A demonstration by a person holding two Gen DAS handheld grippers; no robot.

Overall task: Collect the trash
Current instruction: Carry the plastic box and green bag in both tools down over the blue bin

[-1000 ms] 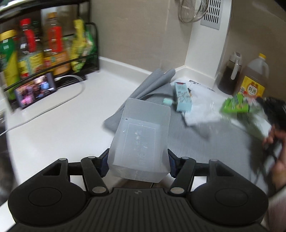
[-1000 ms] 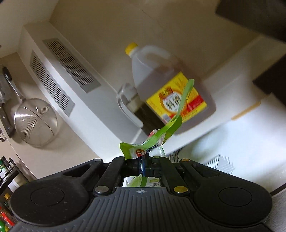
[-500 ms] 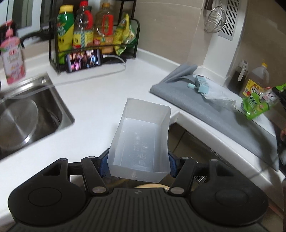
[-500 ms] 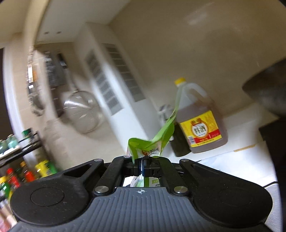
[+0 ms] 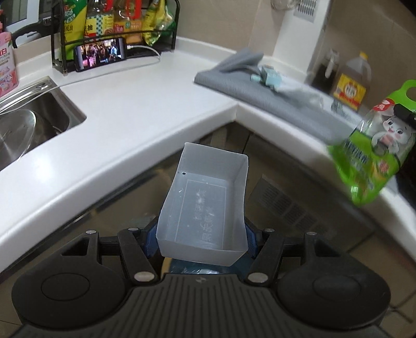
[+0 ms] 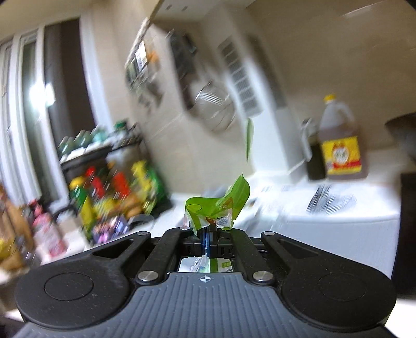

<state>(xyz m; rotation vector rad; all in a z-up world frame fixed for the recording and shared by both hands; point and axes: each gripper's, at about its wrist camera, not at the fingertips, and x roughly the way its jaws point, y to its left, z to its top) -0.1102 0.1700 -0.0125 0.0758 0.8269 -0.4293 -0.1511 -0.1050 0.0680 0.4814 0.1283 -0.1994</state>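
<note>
Left view: the left hand-held gripper (image 5: 201, 234) clamps a clear plastic box (image 5: 205, 208); only the right view shows the right hand-held gripper (image 6: 207, 240) pinching a green wrapper (image 6: 221, 205).

Translucent matt plastic box (image 5: 205, 208), glossy green film wrapper (image 5: 374, 153) (crinkled), smooth white countertop (image 5: 135, 109), brushed-steel sink (image 5: 39, 114)

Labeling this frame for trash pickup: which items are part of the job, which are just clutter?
In the job:
- plastic box, clamped in left gripper
- green wrapper, pinched in right gripper
- blue carton on grey cloth, likely trash

Lying about:
- phone
- bottle rack
- sink
- oil jug
</note>
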